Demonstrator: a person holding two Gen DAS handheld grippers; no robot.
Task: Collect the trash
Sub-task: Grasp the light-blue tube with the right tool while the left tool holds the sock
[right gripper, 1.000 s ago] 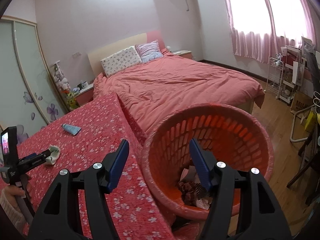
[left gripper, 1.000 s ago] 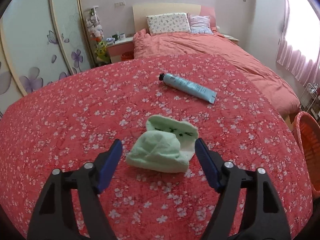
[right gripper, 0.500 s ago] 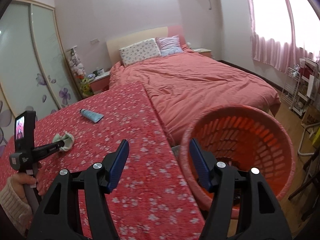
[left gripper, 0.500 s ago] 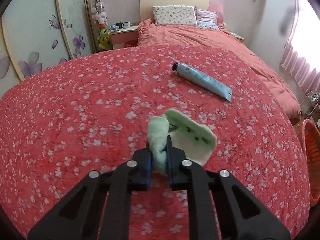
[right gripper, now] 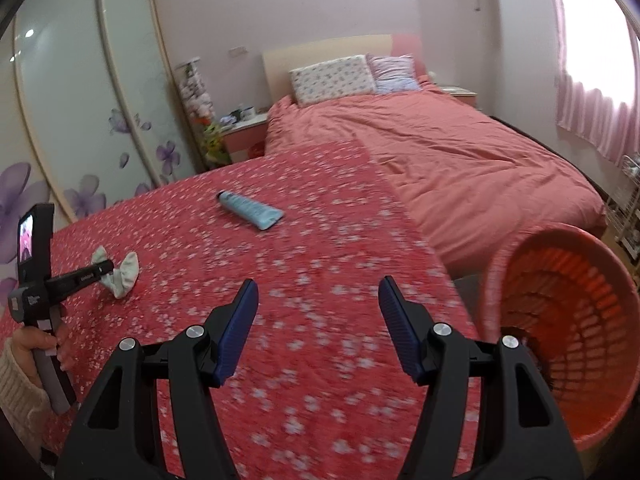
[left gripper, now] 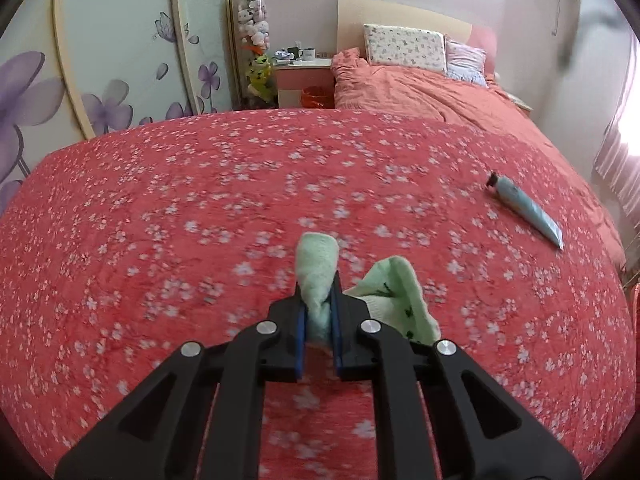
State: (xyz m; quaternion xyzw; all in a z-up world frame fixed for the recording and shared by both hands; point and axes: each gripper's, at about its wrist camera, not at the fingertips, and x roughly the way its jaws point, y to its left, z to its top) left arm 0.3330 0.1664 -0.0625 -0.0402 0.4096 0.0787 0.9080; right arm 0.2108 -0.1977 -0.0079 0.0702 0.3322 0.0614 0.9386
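Note:
My left gripper [left gripper: 319, 312] is shut on a pale green cloth [left gripper: 320, 264], pinched between its blue pads and lifted a little off the red floral cover [left gripper: 200, 200]; its loose end hangs to the right. The right wrist view shows the same cloth [right gripper: 124, 270] in the left gripper [right gripper: 107, 269]. A light blue tube [left gripper: 524, 210] lies at the right, also seen in the right wrist view [right gripper: 252, 210]. My right gripper [right gripper: 318, 304] is open and empty above the cover. An orange basket [right gripper: 560, 320] stands at the right.
A bed with a pink duvet [right gripper: 460, 160] and pillows [right gripper: 332, 78] lies beyond the cover. A wardrobe with flower-print doors [left gripper: 100, 60] is at the left. A bedside table [left gripper: 304, 80] stands by the headboard. Pink curtains [right gripper: 592, 80] hang at the right.
My left gripper closed on the green cloth, lifted it and swung left. My right gripper swung left from over the basket to over the floral cover.

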